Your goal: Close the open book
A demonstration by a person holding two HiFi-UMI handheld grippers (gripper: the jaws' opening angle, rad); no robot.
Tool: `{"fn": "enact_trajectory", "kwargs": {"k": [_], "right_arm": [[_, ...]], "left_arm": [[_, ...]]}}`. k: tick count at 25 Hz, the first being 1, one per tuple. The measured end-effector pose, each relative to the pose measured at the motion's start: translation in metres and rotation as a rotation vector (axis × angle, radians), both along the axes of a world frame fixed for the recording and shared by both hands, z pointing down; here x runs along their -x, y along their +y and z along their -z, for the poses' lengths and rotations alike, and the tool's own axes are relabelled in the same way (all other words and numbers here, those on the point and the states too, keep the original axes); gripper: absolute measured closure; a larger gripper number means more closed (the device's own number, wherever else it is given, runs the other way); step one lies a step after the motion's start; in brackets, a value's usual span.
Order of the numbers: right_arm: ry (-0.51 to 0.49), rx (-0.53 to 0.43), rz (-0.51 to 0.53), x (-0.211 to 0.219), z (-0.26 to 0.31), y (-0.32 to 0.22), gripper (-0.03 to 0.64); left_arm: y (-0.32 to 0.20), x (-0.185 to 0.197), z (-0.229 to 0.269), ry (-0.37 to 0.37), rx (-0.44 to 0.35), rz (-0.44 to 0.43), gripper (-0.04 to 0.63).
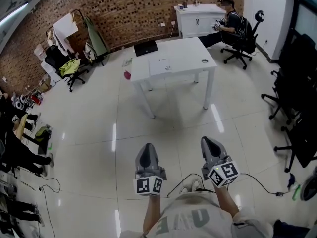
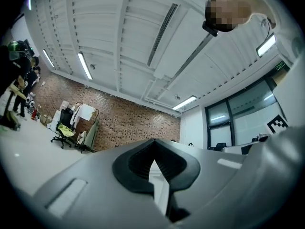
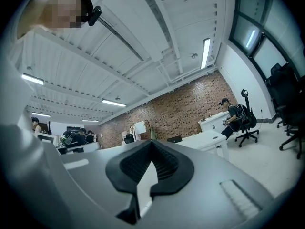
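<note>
The open book [image 1: 161, 66] lies flat with pale pages on the white table [image 1: 190, 53] across the room. Both grippers hang over the tiled floor, well short of the table, pointing toward it. My left gripper [image 1: 147, 147] has its jaws together with nothing between them; in its own view the left gripper [image 2: 153, 142] tips meet against the brick wall and ceiling. My right gripper [image 1: 208, 142] is likewise shut and empty, and the right gripper [image 3: 152, 142] looks level at the table [image 3: 205, 140]. The book cannot be made out in either gripper view.
A black laptop [image 1: 146, 47] sits at the table's far left corner, a small pink object [image 1: 127, 75] at its left edge. A person on an office chair [image 1: 237, 33] sits beyond by a white cabinet [image 1: 198, 19]. Black chairs [image 1: 294, 108] stand right; cables [image 1: 262, 182] trail on the floor.
</note>
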State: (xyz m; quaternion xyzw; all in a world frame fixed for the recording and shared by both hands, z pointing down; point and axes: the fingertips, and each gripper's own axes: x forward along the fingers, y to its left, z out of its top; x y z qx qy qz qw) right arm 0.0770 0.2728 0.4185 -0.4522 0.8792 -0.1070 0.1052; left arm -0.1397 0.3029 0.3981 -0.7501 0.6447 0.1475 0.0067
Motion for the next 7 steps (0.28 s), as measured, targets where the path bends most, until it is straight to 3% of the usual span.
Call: {"fn": "enact_trajectory", "kwargs": {"k": [7], "right_arm": [[-0.007, -0.010, -0.001, 0.0048, 0.0054, -0.0060, 0.614]], "left_arm": [[-0.0038, 0.0110, 0.0049, -0.005, -0.021, 0.024, 0.584]]}}
